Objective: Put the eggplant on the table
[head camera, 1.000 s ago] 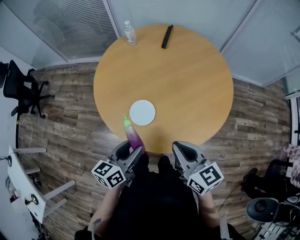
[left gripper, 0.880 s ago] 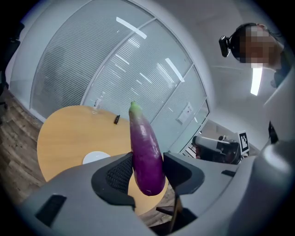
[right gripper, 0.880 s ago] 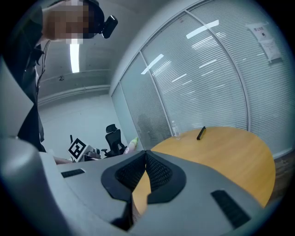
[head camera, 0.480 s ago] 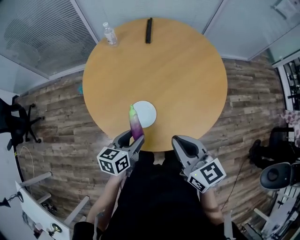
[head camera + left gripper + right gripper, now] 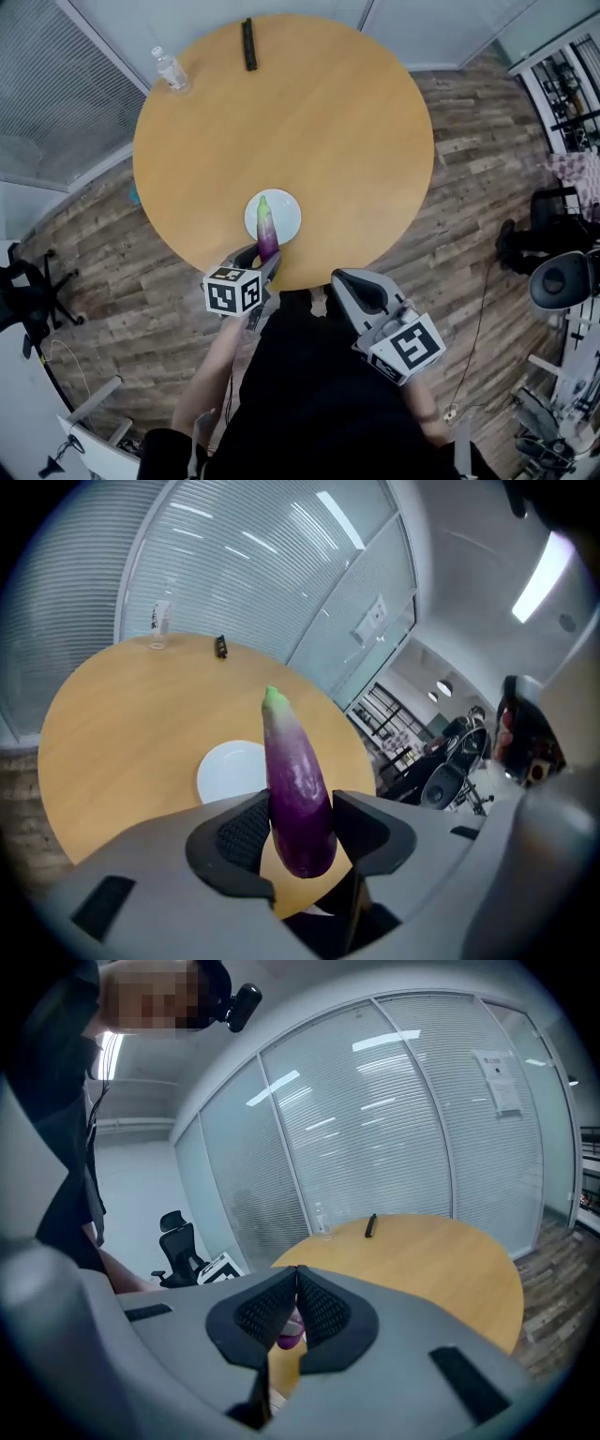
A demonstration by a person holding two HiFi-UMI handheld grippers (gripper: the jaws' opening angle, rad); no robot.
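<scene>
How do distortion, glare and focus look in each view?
Head view: fisheye bows the wood floor around the round wooden table, all sharp. Left gripper view: dark corners, highlights on the glossy purple eggplant. Right gripper view: ceiling-light reflections streak the glass wall.

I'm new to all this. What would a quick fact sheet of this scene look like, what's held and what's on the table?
Left gripper: shut on purple eggplant with green tip
Right gripper: shut, empty
Eggplant position: held over near edge of round wooden table, tip toward plate
On table: white round plate, clear plastic bottle, black bar
</scene>
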